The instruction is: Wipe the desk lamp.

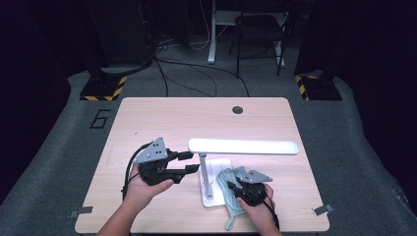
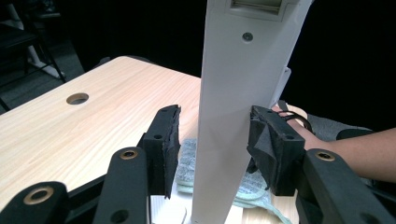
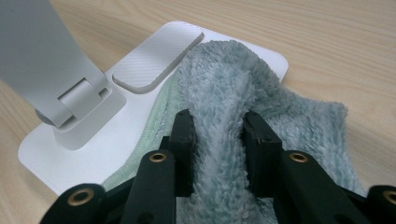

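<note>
Dark room w/ cables and a chair behind; our pale wood worktop (image 1: 147, 118) carries a white desk lamp (image 1: 243, 146), its flat base (image 1: 212, 169) near the front edge. We've got the left gripper (image 2: 212, 140) set around the lamp's upright stem (image 2: 224, 140), jaws spread either side — one pad looks to touch it, the other stands just off, so not clenched; prob. there to steady the lamp so it won't slide or tip. Our right gripper (image 3: 217, 135) has its jaws clenched on a fold of the fluffy grey-green cloth (image 3: 243, 93), which lies partly on the base, partly on the worktop beside it. Bunching it that way gives a firm pad for wiping the base, we reckon.
</note>
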Tool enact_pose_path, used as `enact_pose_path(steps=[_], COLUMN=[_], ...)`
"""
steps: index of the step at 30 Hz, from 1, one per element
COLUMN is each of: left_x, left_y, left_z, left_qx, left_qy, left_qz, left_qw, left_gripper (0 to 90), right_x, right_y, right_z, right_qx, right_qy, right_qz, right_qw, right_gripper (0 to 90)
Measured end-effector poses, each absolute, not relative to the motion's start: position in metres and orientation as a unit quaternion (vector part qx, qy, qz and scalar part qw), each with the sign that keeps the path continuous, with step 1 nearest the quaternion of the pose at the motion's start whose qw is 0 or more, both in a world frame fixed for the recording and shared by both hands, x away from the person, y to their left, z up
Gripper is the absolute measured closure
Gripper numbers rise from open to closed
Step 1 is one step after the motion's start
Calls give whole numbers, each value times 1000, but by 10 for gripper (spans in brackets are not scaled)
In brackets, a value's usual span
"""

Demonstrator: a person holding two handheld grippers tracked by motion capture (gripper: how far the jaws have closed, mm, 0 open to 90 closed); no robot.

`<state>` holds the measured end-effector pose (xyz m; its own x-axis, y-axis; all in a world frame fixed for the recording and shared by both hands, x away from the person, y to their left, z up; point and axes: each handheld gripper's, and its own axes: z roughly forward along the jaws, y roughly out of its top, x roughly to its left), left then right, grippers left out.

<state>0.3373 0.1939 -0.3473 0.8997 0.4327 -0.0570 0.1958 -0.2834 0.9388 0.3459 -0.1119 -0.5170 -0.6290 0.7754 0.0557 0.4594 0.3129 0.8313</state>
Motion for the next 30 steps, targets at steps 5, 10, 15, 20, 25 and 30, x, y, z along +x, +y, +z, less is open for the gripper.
enact_pose_path(steps=[5,10,15,20,25,30], left_x=[337,337,337,338,337,337], left_y=[193,194,194,194,193,194], left_z=[-348,-348,-348,-350,-350,-350], left_qx=[793,794,793,792,792,789], left_qy=[200,197,197,200,200,200], left_qz=[102,103,103,102,104,107], left_qw=[566,566,567,567,568,570], left_gripper=[524,523,523,523,523,522], right_x=[347,347,347,348,350,344], right_y=[-111,-115,-115,-115,-119,-117], right_z=[-519,-524,-522,-521,-520,-514], right_qx=[398,420,417,402,415,403], right_qy=[788,771,773,780,769,755], right_qz=[434,444,447,447,459,492], right_qw=[181,179,171,174,159,159], right_gripper=[581,551,638,671,703,724])
